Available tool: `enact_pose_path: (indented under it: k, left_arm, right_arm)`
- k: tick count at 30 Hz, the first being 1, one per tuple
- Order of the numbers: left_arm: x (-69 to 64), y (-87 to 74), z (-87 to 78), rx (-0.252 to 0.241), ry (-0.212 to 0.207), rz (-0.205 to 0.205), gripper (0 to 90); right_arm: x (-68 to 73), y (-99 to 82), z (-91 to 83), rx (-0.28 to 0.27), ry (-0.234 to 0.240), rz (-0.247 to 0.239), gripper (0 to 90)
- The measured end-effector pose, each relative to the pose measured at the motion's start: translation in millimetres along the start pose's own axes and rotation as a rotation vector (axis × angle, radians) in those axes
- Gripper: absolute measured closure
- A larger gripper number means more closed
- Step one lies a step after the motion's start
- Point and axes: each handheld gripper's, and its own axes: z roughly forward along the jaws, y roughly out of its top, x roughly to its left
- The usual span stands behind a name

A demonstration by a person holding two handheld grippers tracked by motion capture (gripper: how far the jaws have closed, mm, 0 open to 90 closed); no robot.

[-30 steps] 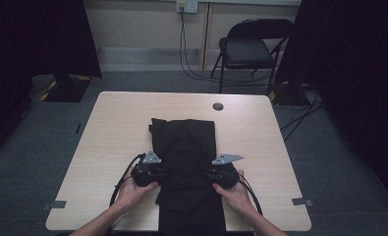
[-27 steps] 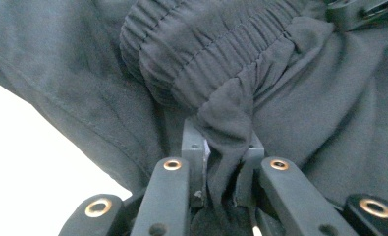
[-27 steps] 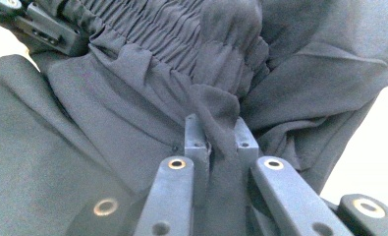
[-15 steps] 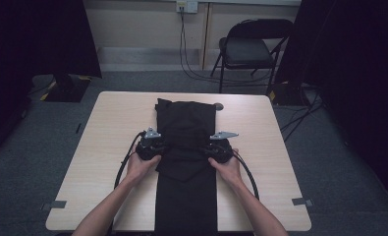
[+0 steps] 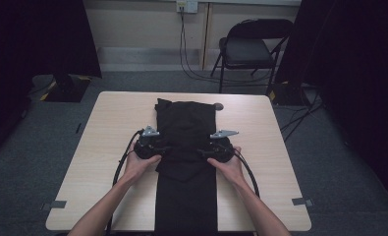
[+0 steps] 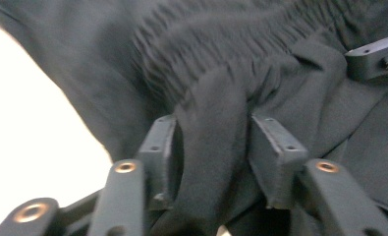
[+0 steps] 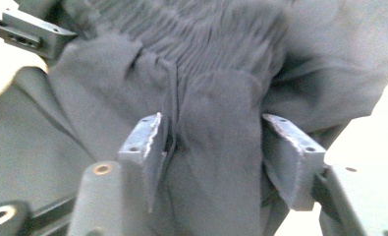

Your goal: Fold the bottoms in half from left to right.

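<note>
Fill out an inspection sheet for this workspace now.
Surface: light wood table, bare at both sides.
Job's things: black trousers lie lengthwise down the middle, waistband folded over, end hanging off the near edge.
Clutter: small dark disc at the far edge.
Grippers: left gripper and right gripper have just been opening; a cloth fold sits between each pair of fingers, unpinched.
Cables: black gripper cables loop over the table; wall cords behind.
Surroundings: folding chair, grey carpet, dark curtains.
</note>
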Motion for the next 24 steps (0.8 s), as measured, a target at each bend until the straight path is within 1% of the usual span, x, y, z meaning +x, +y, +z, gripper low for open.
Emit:
enact_pose_path:
  k: [2,3,4,5,6,7,8,9,11,13,14,15,17,18,19,21,22,24]
  left_arm:
    - [-3.1,-1.2,6.5,0.02,0.02,0.003,50.4]
    - [-3.2,-1.1,7.9,0.019,0.026,0.004,52.0]
    - [-2.7,-0.7,7.9,0.022,0.025,-0.002,55.0]
    - [-1.7,-0.6,7.3,0.021,0.033,-0.002,59.8]
    - [-1.0,-0.8,6.7,0.02,0.034,-0.006,67.3]
    - [-1.0,-0.8,6.7,0.02,0.034,-0.006,73.2]
    - [1.3,-0.6,4.8,0.016,0.025,-0.014,77.2]
    - [1.8,-0.6,3.9,0.007,0.025,-0.013,78.3]
    - [0.6,0.2,2.3,0.01,0.025,-0.006,79.5]
    - [0.1,1.0,-1.1,-0.004,0.016,-0.021,80.1]
    - [0.3,2.1,-4.5,-0.024,0.006,-0.031,80.2]
    - [0.1,4.6,-9.2,-0.042,0.005,-0.03,80.5]
    - [-1.1,9.2,-16.4,-0.076,0.004,-0.036,80.7]
    - [-1.6,11.8,-19.7,-0.086,0.0,-0.041,80.6]
    - [-1.9,17.2,-25.7,-0.112,0.001,-0.038,80.7]
    - [-1.4,29.1,-35.4,-0.155,0.009,-0.043,80.8]
    - [-1.4,38.7,-40.6,-0.178,0.015,-0.046,80.9]
    - [-0.7,54.6,-48.1,-0.206,0.031,-0.033,81.1]
  right_arm:
    - [2.9,-4.1,4.5,-0.019,0.012,-0.001,42.7]
    - [6.3,-4.5,7.0,-0.014,0.018,-0.004,45.8]
    - [10.7,-5.2,10.2,-0.002,-0.002,-0.032,46.2]
    - [14.5,-5.5,11.6,-0.002,-0.022,-0.067,48.9]
    - [14.9,-4.4,11.2,0.001,-0.014,-0.059,59.0]
    - [14.9,-4.4,11.2,0.001,-0.014,-0.059,59.0]
    - [12.3,-4.1,9.1,-0.002,0.004,-0.036,73.9]
    - [12.0,-4.0,8.7,-0.008,0.005,-0.03,76.5]
    - [12.6,-3.6,8.2,-0.013,0.005,-0.027,79.3]
    - [12.1,-2.0,6.8,-0.018,0.012,-0.021,80.9]
    - [10.9,-0.5,5.2,-0.025,0.02,-0.016,81.5]
    - [9.9,1.9,2.6,-0.032,0.028,-0.002,81.9]
    - [9.8,9.7,-4.8,-0.056,0.034,-0.002,82.4]
    - [10.3,14.7,-8.7,-0.07,0.029,-0.012,82.5]
    - [10.8,18.9,-11.9,-0.077,0.027,-0.018,82.6]
    - [10.7,33.2,-22.2,-0.121,0.023,-0.017,82.9]
    - [10.3,40.3,-26.6,-0.14,0.022,-0.015,83.0]
    - [8.6,57.8,-35.3,-0.172,0.011,-0.022,83.2]
